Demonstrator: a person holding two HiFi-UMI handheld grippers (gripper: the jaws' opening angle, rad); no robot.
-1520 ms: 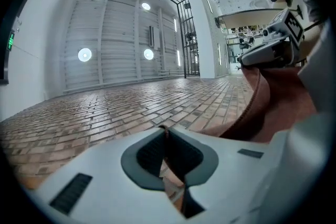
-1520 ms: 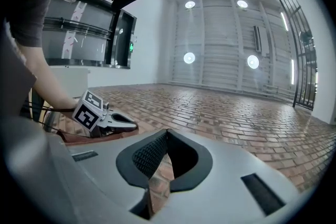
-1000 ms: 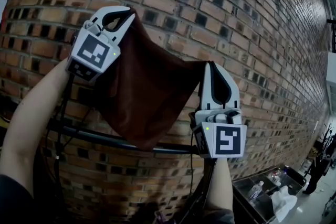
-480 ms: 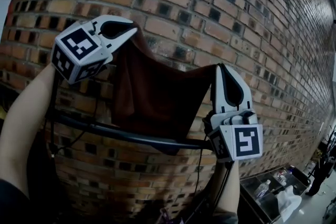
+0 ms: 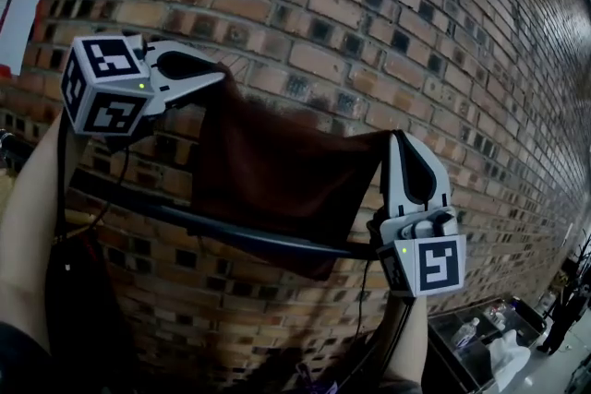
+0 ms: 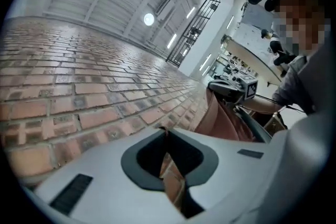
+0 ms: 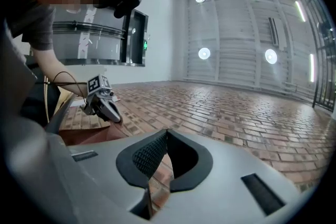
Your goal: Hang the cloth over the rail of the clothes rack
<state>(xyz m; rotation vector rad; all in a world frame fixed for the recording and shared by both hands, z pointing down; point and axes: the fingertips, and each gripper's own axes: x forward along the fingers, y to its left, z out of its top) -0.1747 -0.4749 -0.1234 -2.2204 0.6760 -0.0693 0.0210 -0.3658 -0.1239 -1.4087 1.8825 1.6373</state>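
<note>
cloth (image 5: 277, 175) across rail (image 5: 138, 209); wall (image 5: 369, 14) behind

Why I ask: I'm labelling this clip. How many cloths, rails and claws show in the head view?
cloth: 1
rail: 1
claws: 2, the left claw and the right claw
total: 4

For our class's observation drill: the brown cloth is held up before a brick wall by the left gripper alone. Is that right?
No. Both hold it: the head view shows the left gripper on one top corner of the cloth and the right gripper on the other. It is brown, before a brick wall.
</note>
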